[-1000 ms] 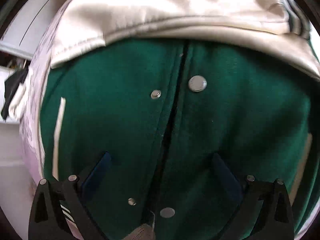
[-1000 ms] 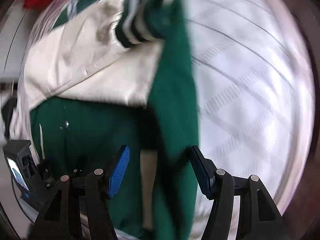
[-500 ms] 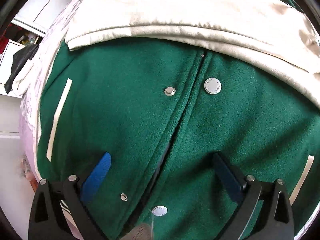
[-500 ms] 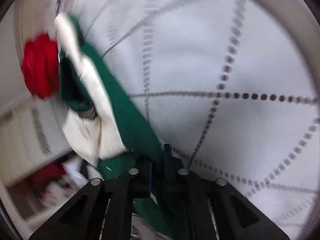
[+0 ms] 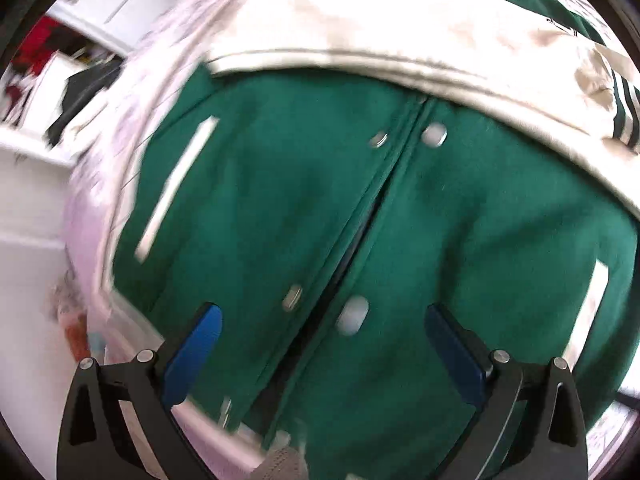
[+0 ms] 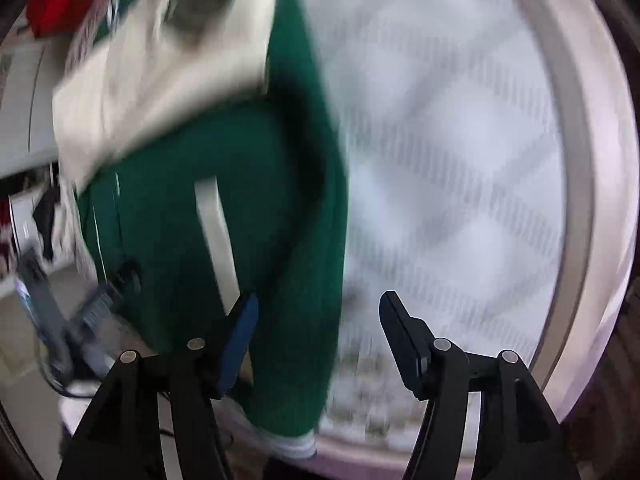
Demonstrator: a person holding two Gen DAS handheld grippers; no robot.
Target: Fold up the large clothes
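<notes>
1. Both grippers hovered with jaws apart and empty over a green wool varsity jacket with cream leather sleeves (image 5: 304, 216); the left gripper (image 5: 322, 334) straddled the snap-buttoned front opening low in its frame.
2. The right gripper (image 6: 316, 312) sat over the jacket's side edge, lower centre of its frame, white patterned bedding (image 6: 460, 152) showing between its fingers.
3. The step appeared to be squaring the body for a fold. Done well, each gripper would pinch one layer near the hem and pull evenly, keeping the placket straight.
4. The jacket lay front-up on the bed, a cream sleeve (image 5: 380, 40) folded across the chest along the top of the left frame, cream pocket welts (image 5: 176, 188) on either side.
5. Motion blur softened both views.
</notes>
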